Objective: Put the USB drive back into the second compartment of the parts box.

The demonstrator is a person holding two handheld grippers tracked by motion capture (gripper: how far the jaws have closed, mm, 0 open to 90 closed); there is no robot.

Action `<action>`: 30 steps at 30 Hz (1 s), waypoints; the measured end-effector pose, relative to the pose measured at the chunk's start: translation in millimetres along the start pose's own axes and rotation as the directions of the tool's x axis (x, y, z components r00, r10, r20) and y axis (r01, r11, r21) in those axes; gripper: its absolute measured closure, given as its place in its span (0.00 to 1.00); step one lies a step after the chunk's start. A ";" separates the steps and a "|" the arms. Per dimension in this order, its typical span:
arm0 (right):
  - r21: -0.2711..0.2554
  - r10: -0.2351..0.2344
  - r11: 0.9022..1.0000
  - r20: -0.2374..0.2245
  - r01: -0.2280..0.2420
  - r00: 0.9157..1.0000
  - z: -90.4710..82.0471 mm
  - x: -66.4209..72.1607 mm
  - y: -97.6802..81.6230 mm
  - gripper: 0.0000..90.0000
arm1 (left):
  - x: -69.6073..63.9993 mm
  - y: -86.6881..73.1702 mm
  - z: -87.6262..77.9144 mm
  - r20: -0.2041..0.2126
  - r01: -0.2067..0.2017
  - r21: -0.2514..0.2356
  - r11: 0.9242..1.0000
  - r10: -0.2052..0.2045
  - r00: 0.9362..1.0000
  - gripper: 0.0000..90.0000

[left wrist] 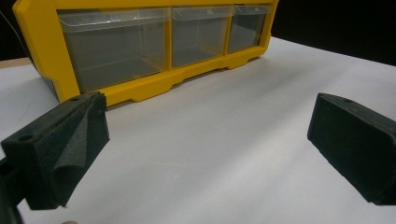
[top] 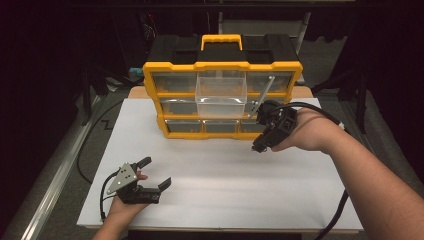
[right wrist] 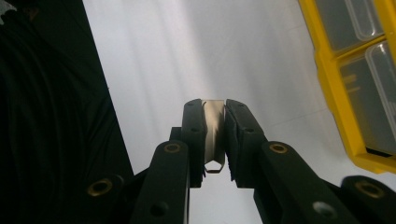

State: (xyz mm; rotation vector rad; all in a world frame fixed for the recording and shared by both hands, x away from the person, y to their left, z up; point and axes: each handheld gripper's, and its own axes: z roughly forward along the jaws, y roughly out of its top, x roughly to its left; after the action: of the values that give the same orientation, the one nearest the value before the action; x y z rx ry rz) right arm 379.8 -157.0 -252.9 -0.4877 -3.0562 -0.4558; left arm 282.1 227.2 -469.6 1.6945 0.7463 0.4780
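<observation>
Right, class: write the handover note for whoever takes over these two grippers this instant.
Left gripper: jaws open, empty, low over the white board.
Right gripper: jaws shut on a thin grey metal strip, raised beside the yellow-and-black drawer organiser.
Done: clear plastic middle drawer pulled out; strip picked up.
Left: probably place the strip in that drawer, then close it.
</observation>
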 end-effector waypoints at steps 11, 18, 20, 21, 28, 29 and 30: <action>-0.009 0.003 1.000 0.011 -0.003 1.000 -21.3 -0.5 7.3 0.89 | -0.5 -0.1 0.4 0.008 -0.002 0.002 1.000 0.002 1.000 0.00; -0.024 0.003 1.000 -0.004 -0.003 1.000 -36.9 -0.9 9.5 0.89 | -0.5 0.1 -0.1 0.009 -0.001 -0.002 1.000 0.001 1.000 0.00; -0.030 0.007 1.000 -0.003 -0.008 1.000 -41.9 -0.8 10.3 0.89 | -0.3 0.2 -0.4 0.009 0.001 -0.005 1.000 -0.001 1.000 0.00; -0.028 0.007 1.000 0.001 -0.007 1.000 -44.3 -0.8 11.0 0.89 | -0.2 0.2 -0.5 0.008 0.000 -0.005 1.000 0.000 1.000 0.00; -0.031 0.010 0.999 0.016 -0.010 1.000 -56.3 -2.5 14.2 0.89 | -0.4 0.2 -0.3 0.010 -0.001 -0.004 1.000 0.001 1.000 0.00; -0.035 0.011 0.999 0.015 -0.011 1.000 -57.0 -2.9 14.3 0.89 | -0.4 0.2 -0.3 0.010 -0.001 -0.004 1.000 0.001 1.000 0.00; -0.032 0.014 0.999 0.015 -0.013 1.000 -58.3 -3.1 14.6 0.89 | -0.3 0.2 -0.3 0.010 -0.001 -0.004 1.000 0.001 1.000 0.00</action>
State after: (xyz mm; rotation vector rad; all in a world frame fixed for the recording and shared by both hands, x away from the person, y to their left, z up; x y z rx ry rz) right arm 385.4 -161.4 -193.2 -0.5154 -3.0629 -0.5039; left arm 281.7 227.2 -469.3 1.6925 0.7368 0.4714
